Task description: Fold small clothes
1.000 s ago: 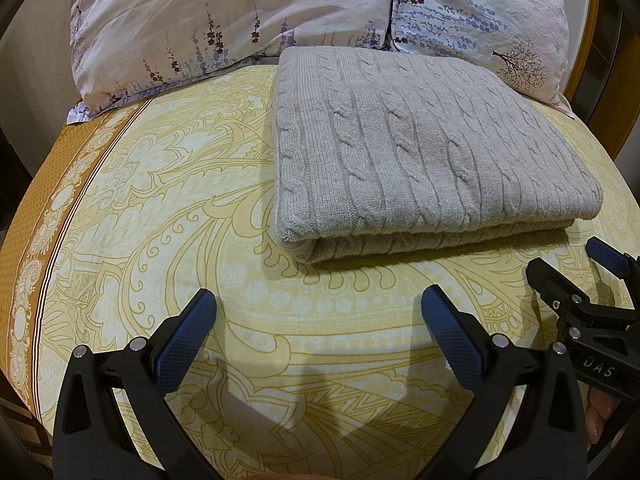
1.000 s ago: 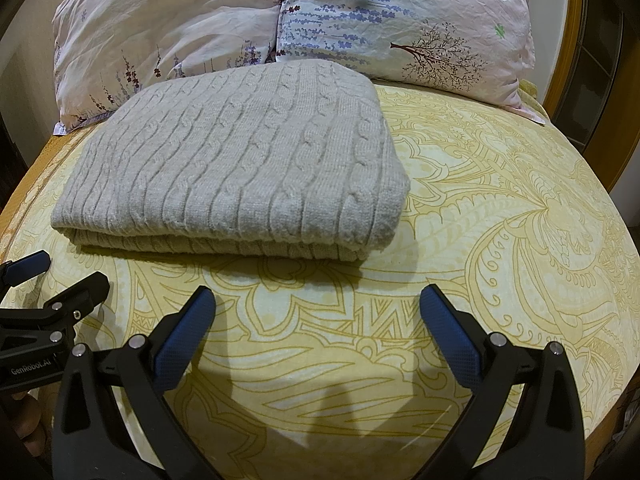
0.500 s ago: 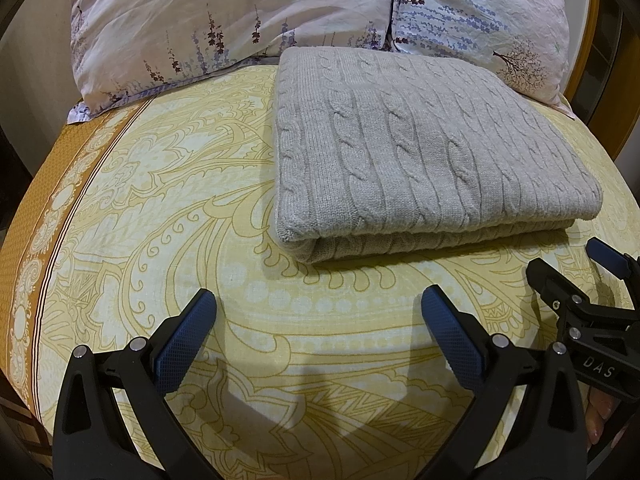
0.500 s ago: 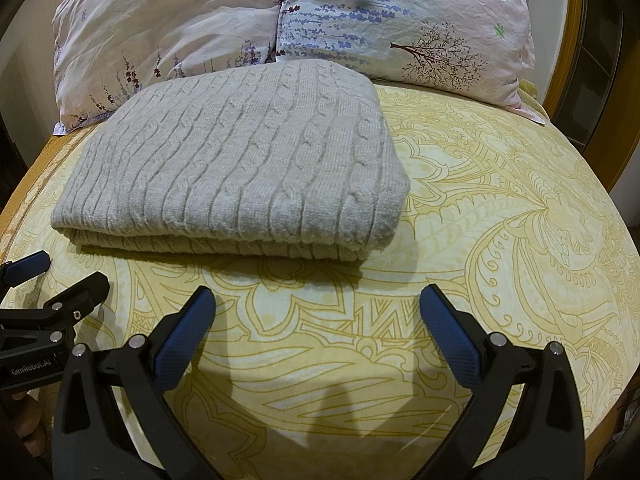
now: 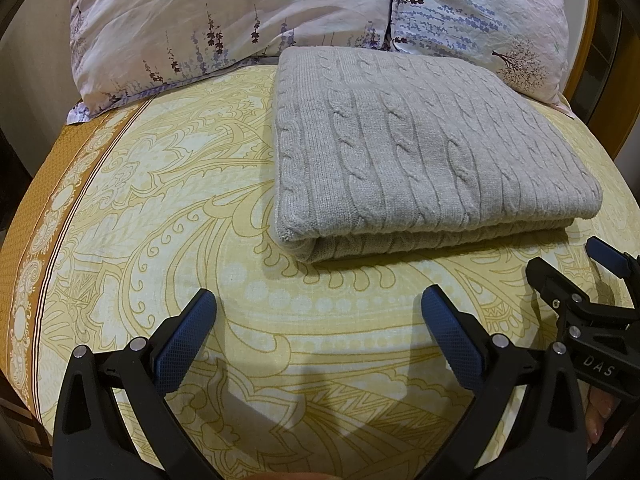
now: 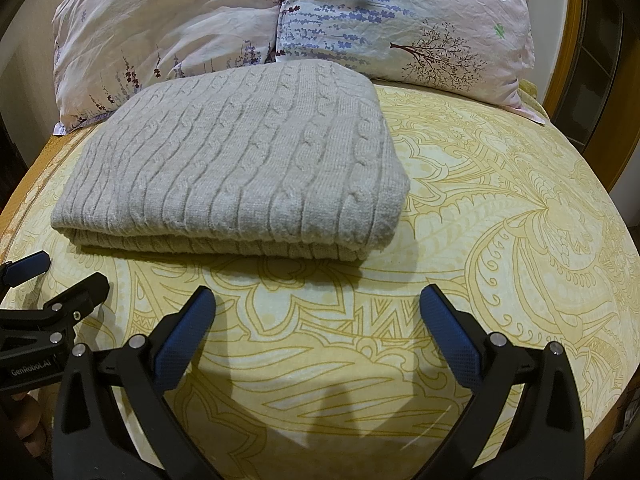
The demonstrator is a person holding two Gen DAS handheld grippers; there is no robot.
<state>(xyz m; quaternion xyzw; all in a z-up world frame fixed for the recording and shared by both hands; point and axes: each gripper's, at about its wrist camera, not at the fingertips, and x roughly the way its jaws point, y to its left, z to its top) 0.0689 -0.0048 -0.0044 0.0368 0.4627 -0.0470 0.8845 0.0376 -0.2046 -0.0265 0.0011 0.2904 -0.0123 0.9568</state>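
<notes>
Your left gripper hung low over the near edge of the bed, jaws spread wide, nothing between the blue pads. Your right gripper sat the same way just beside it: jaws apart, empty, over the same near edge.

The grey cable-knit sweater lay ahead of both claws, toward the head of the bed, its far edge touching the two floral pillows. It was already doubled into a thick rectangle, at least two layers showing along the near side. Its long axis ran across the bed, side to side, square to the line of your fingers.

From the left wrist view the bundle sat ahead and to the right, its near-left corner the closest part. From the right wrist view the sweater sat ahead and to the left, its near-right corner closest. So the garment lay between your two hands, each about equally near its own corner, neither touching.

Judgement: if another fold is wanted, each claw would go straight ahead to its own near corner. The stacked layers look bulky; a shallow bite might catch only the top one. Equally, the fold may be finished.
</notes>
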